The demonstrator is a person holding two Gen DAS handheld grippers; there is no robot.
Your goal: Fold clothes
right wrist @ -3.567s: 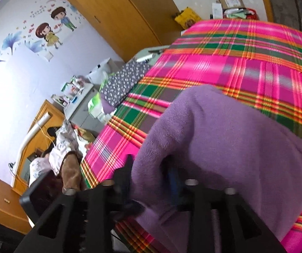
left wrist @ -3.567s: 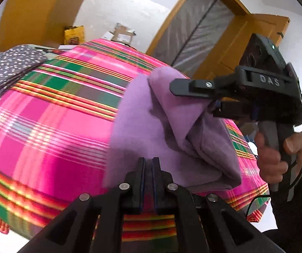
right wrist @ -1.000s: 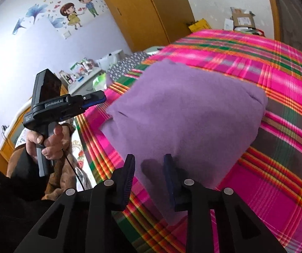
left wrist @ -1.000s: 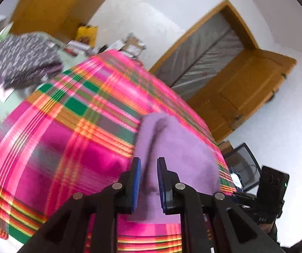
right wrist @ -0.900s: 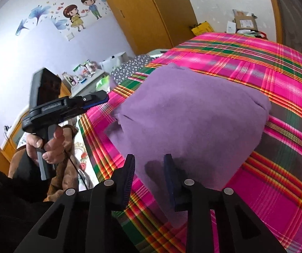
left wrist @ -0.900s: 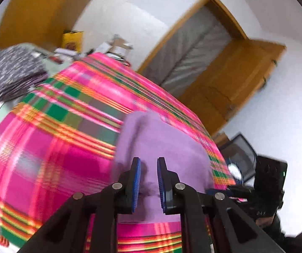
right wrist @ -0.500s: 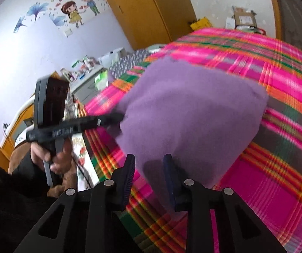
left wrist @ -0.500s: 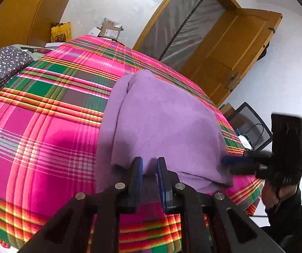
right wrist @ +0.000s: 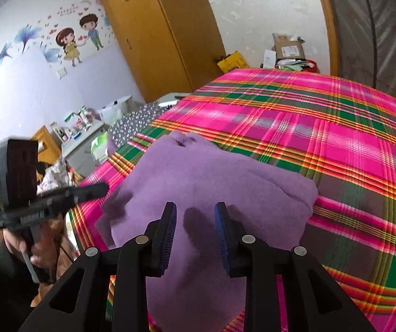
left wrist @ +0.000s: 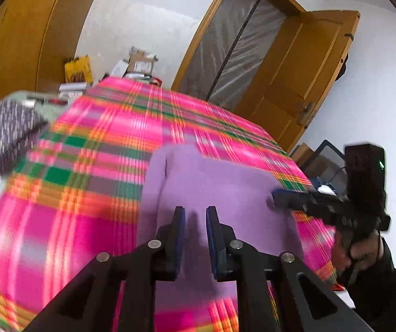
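Garment: a soft purple fleece garment (right wrist: 211,193), folded into a thick, roughly rectangular bundle, is laid on the pink, green and orange plaid bedcover (right wrist: 336,144), near the bedcover's near edge.

Left gripper (left wrist: 195,238): released; its blue-padded jaws have just been opening, and nothing is seen pinched between them. The fleece lies below and beyond the tips.

Right gripper (right wrist: 195,235): held apart above the near part of the bundle; no cloth is gripped.

Step in hand: judged to be a regrasp or a smoothing pass after a fold has been laid, with both tools free of the cloth.

How it is best done: a single edge should be taken, all layers together, so that the stack is not peeled apart. Corners opposite each other should be lifted level and carried over together. The loose flap at the bundle's left near corner, beside the left tool, should be tucked first.

Axis: in the right wrist view the long side is seen running from the near left to the far right. A small slit or opening (right wrist: 182,142) is seen at the far corner, pointing away toward the wardrobe side.

Risk: thick fleece is likely to spring open if it is let go early.
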